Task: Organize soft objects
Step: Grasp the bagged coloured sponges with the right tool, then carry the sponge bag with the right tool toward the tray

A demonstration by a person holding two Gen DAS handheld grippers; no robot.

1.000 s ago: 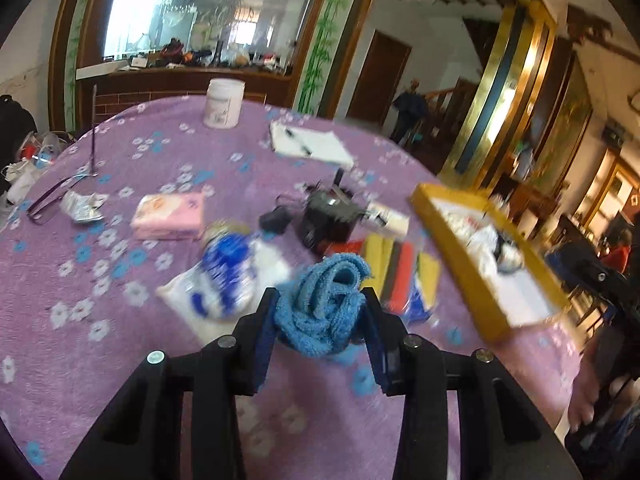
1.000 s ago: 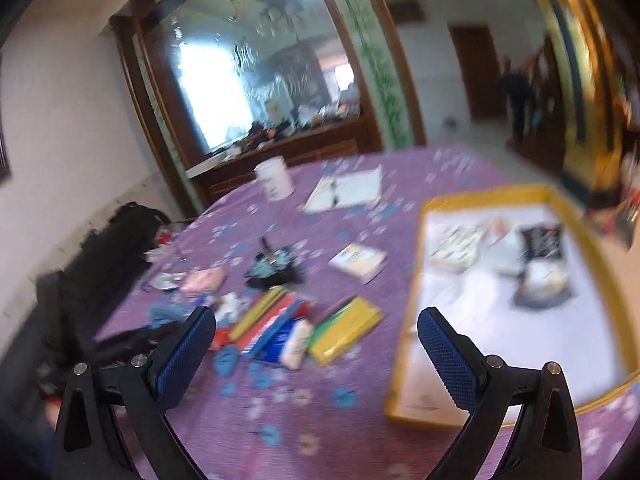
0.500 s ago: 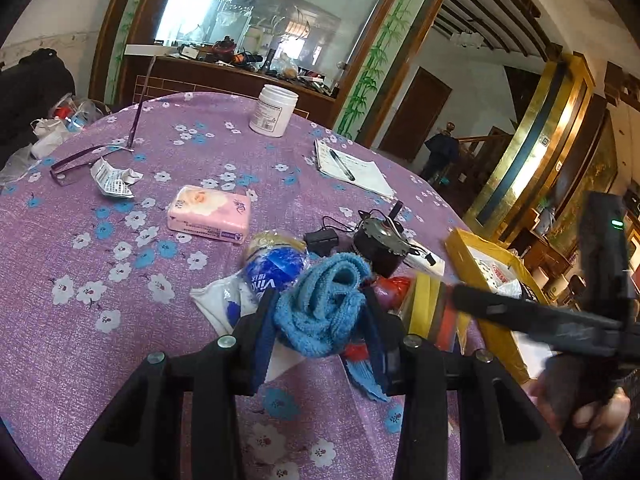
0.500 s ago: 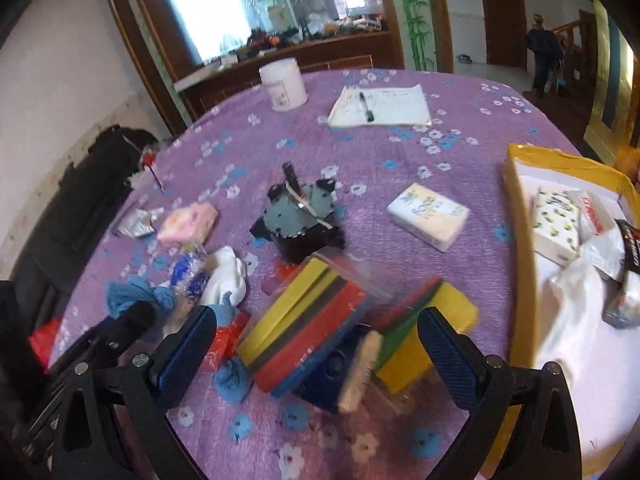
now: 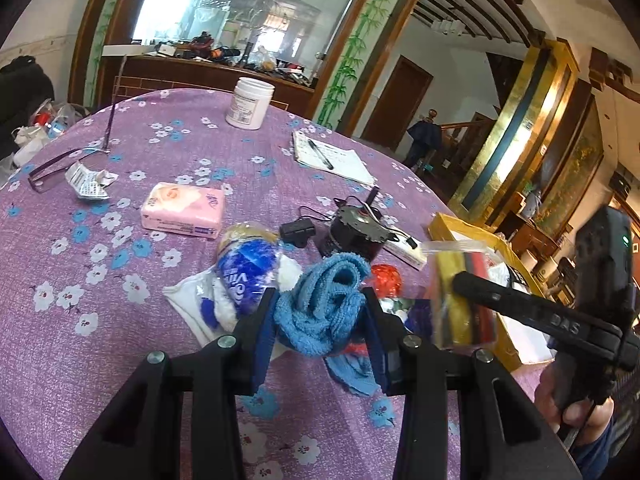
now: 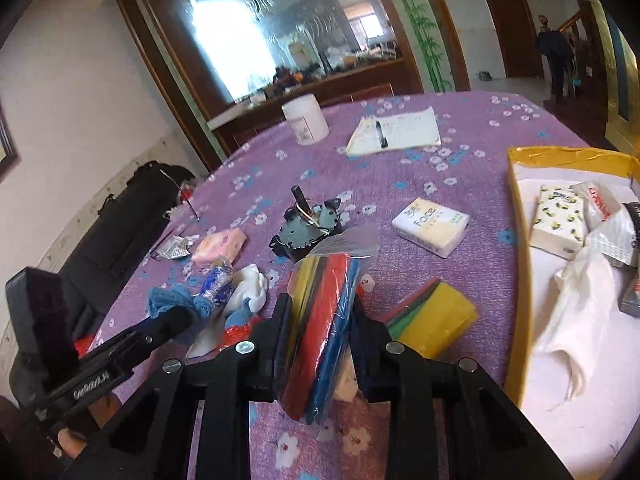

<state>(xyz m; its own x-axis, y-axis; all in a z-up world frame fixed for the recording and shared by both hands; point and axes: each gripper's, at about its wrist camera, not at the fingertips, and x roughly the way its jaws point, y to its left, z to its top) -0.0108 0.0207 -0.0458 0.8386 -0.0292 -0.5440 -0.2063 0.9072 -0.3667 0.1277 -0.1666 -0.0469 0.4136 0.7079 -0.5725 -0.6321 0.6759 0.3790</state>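
The left gripper (image 5: 320, 320) clamps a bunched blue towel (image 5: 322, 308) above the purple tablecloth (image 5: 80, 320). The right gripper (image 6: 320, 320) squeezes a bagged sponge pack (image 6: 320, 320), its lower end hidden.

Surface: round table under a purple cloth with white and blue flowers (image 6: 472, 120).
Far edge: white plastic jar (image 6: 306, 119) — beside it an open notepad with a black pen (image 6: 394, 132).
Middle: grey toothed motor part (image 6: 306, 232); pale boxed tissue pack (image 6: 430, 226); pink tissue pack (image 5: 183, 210).
Right edge: yellow-rimmed white tray (image 6: 560, 154).
Near edge: yellow sponge pack (image 6: 434, 316) — flat on the cloth.
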